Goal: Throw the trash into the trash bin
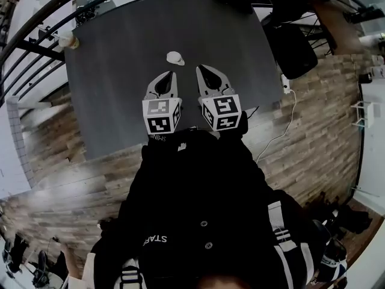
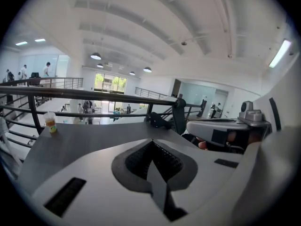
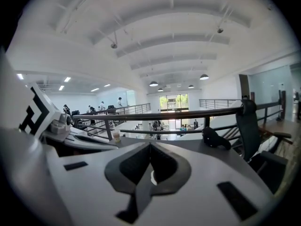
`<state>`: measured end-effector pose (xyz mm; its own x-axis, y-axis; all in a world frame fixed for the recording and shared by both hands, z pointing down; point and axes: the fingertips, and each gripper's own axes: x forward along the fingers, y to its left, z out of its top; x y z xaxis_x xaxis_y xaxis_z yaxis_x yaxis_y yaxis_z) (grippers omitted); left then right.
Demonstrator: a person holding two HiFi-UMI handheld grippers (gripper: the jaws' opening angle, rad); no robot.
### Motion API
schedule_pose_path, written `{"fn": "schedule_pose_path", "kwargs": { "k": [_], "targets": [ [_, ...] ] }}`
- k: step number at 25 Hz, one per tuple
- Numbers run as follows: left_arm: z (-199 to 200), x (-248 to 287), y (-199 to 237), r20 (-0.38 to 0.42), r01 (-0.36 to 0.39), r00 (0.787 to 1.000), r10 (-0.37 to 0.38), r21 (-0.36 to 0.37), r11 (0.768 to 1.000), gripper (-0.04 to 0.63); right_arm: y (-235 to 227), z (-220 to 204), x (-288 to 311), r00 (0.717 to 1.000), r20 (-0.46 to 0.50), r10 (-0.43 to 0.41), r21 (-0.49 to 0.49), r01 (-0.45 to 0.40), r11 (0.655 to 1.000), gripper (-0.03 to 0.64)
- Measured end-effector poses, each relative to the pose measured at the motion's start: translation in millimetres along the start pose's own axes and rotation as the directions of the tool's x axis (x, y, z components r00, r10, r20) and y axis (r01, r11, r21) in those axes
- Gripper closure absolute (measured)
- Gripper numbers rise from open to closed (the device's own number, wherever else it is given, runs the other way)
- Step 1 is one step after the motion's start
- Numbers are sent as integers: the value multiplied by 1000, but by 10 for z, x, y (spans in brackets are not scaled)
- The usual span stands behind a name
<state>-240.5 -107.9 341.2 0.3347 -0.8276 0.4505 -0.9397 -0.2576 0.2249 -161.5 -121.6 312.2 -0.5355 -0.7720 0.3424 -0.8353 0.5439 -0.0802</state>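
I hold my left gripper and my right gripper side by side in front of my black jacket, both aimed out over the dark grey surface. The jaws of the left gripper are pressed together with nothing between them. The jaws of the right gripper are pressed together as well (a speck of white shows through the slot low between them, but I cannot tell what it is). The trash, a small crumpled white wad, lies on the surface just beyond the tips of both grippers, a little nearer the left one in the head view, and touches neither. At the surface's far left corner stands a cup, well apart from the wad. A black object rests near the far right edge, by the black railing. A black chair stands beside the surface on the wood floor, where a white cable trails.
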Motion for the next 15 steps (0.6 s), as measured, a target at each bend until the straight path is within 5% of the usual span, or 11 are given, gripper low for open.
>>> {"fn": "schedule_pose_path", "kwargs": {
  "k": [9, 15],
  "targets": [
    [413, -420, 544, 127, -136, 982, 138, -22, 990, 595, 536, 478, 250, 990, 58, 128, -72, -124, 990, 601],
    [671, -581, 671, 199, -157, 967, 156, -11, 988, 595, 752, 726, 292, 981, 96, 168, -109, -158, 981, 601]
  ]
}}
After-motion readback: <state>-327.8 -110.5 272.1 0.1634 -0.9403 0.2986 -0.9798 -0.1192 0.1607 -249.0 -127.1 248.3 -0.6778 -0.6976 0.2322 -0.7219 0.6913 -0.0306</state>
